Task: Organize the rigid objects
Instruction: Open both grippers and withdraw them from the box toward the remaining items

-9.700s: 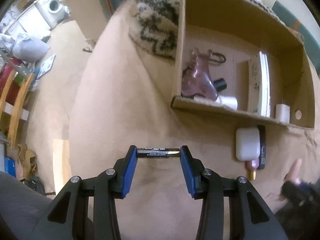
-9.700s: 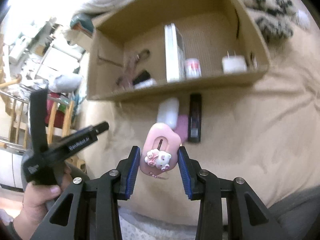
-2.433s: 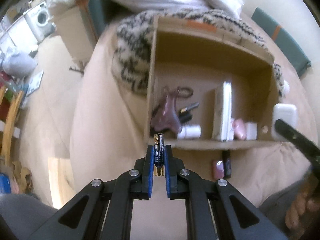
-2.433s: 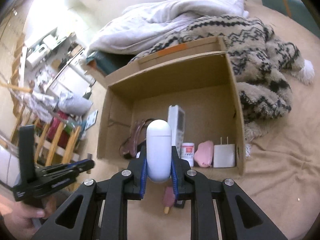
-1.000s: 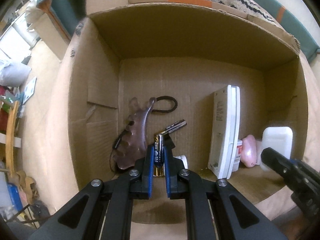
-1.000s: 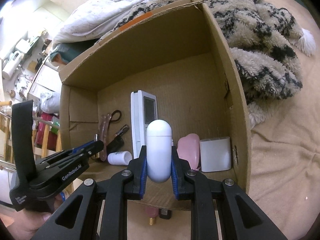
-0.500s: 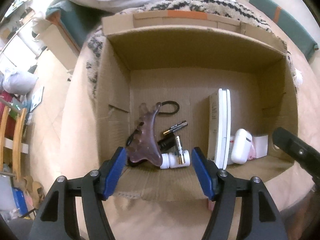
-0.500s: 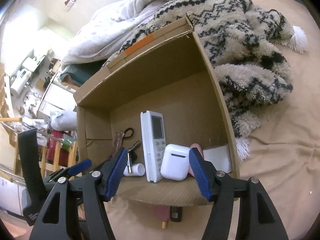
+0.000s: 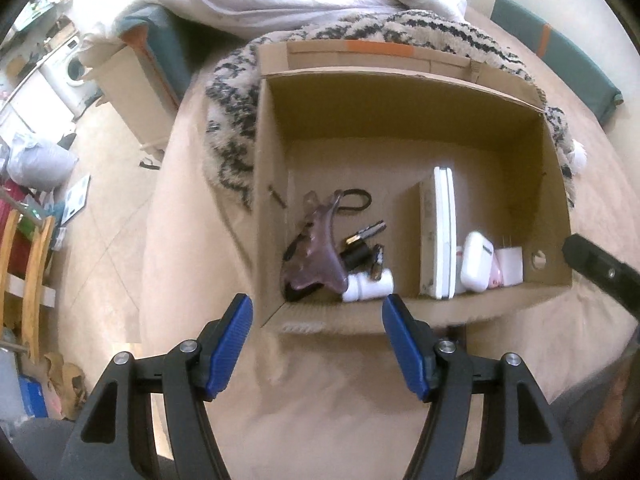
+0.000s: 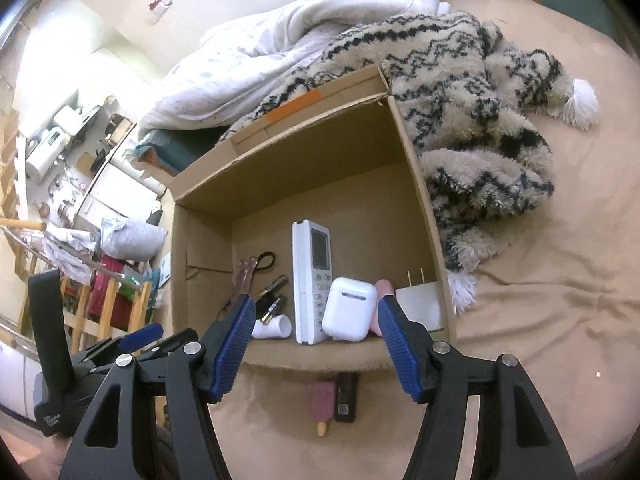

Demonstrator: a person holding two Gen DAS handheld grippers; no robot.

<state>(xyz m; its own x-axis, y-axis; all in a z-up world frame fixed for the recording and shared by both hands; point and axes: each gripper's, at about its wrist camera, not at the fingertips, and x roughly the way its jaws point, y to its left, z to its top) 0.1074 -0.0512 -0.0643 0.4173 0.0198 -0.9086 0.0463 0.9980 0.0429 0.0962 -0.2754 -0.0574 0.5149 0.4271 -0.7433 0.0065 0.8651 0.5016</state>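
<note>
Lying under everything is the bed [image 10: 560, 340], covered by a tan sheet, with a fuzzy patterned blanket [image 10: 472, 92] beside the cardboard box [image 9: 400, 128]. The box is set on the bed with its open top in full view.

Inside the box, a long white remote [image 10: 311, 280] is stood near the middle. A white earbud case [image 10: 349, 314] is leaned against it, and a white plug [image 10: 420, 304] is set by the right wall, with something pink tucked between them. On the other side of the remote, a purple claw-shaped thing [image 9: 316, 256], a black hair tie [image 9: 356, 200], a small white tube [image 9: 368, 290] and some batteries [image 9: 376, 266] are piled close together.

Two small things are left outside, on the sheet just below the front wall of the box: a pink one [image 10: 323, 402] and a black one [image 10: 346, 398], side by side and touching.

The left tool [image 9: 316, 344] is held above the sheet in front of the box, with its blue pads spread apart and nothing between them. The right tool [image 10: 314, 344] is held the same way, wide apart and empty.

It looks as if the putting-in step is finished for both tools. A new pick-up is likely next. For that, a tool would need to be lowered to the pink or black thing, lined up across its narrow side, and closed gently.
</note>
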